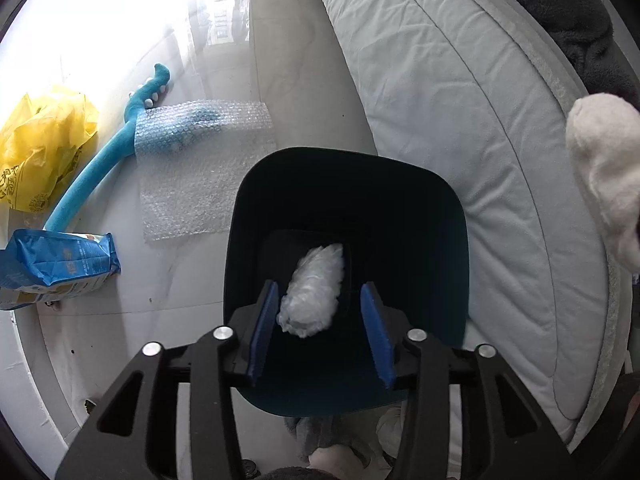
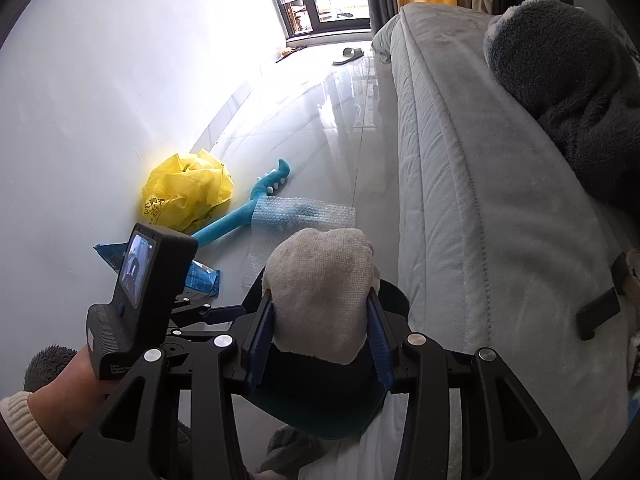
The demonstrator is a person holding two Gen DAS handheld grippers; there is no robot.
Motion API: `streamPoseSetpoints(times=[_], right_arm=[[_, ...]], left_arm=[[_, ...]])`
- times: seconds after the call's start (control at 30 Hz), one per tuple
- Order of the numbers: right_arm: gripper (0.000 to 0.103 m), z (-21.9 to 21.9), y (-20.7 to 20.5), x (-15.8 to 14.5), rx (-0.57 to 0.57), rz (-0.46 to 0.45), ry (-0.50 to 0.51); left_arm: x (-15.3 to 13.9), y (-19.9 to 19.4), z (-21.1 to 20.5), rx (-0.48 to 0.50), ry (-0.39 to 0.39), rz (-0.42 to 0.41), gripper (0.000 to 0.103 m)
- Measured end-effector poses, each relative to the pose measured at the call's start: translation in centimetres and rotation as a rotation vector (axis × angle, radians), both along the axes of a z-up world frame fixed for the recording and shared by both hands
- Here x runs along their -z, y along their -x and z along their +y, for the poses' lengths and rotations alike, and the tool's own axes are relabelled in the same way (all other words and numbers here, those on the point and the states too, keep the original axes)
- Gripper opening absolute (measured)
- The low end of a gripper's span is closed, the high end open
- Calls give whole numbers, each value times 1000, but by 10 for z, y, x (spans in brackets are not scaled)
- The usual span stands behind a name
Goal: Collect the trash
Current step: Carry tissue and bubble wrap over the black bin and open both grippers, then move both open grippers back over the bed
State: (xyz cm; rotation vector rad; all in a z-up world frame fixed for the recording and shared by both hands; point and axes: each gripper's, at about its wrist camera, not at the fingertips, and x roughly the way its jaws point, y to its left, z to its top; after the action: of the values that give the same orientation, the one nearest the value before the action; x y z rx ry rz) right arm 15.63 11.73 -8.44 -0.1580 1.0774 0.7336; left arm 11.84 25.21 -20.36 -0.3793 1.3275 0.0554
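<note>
In the left wrist view, the far left of the frame holds trash not yet gathered: a crumpled yellow plastic bag (image 1: 40, 140) at the left edge, a blue snack packet (image 1: 56, 270) just below it, and a sheet of bubble wrap (image 1: 200, 172) lying flat on the floor (image 1: 300, 80), partly over a blue plush toy (image 1: 120, 140). Moving to the centre, the dark bin (image 1: 348, 208) sits directly under the left hand-held gripper (image 1: 322, 330), its mouth filling the space past the blue pads. A white plastic wad (image 1: 314, 292) lies inside the bin between the two pads, its long axis running from lower left to upper right, and neither pad presses on it; the jaws stand about half open with nothing held. At the right of that frame the grey mattress (image 1: 460, 120) runs alongside the bin. In the right wrist view, the right hand-held gripper (image 2: 322, 336) sits low in the centre, clamped on a crumpled cream cloth wad (image 2: 320, 292), and the bin (image 2: 332, 408) shows as a dark rim right beneath and behind that wad. So the bin lies straight below the right hand-held gripper's load, nearer to it than any floor trash, and the coming move looks like a simple release downward. The remaining floor items sit to the upper left, on the left hand's side.
</note>
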Motion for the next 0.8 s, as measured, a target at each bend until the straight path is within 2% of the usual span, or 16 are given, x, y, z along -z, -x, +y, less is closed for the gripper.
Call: streamPoseSetpoints(times=[0.03, 0.23, 0.3, 0.47, 0.57, 0.8], right_arm=[[44, 4, -1, 4, 0, 4, 7], [44, 20, -4, 39, -11, 42, 76], [44, 24, -4, 49, -9, 58, 92], [44, 31, -6, 68, -5, 82, 122], [44, 31, -3, 75, -7, 91, 131], [45, 37, -1, 101, -19, 119, 177]], left_arm=[[-1, 1, 1, 2, 1, -5, 57], [-21, 8, 8, 6, -31, -56, 60], [-38, 13, 10, 2, -58, -105, 65], [-86, 29, 15, -3, -167, -274, 69], [-110, 39, 17, -27, -199, -369, 70], [-148, 47, 15, -45, -219, -476, 68]])
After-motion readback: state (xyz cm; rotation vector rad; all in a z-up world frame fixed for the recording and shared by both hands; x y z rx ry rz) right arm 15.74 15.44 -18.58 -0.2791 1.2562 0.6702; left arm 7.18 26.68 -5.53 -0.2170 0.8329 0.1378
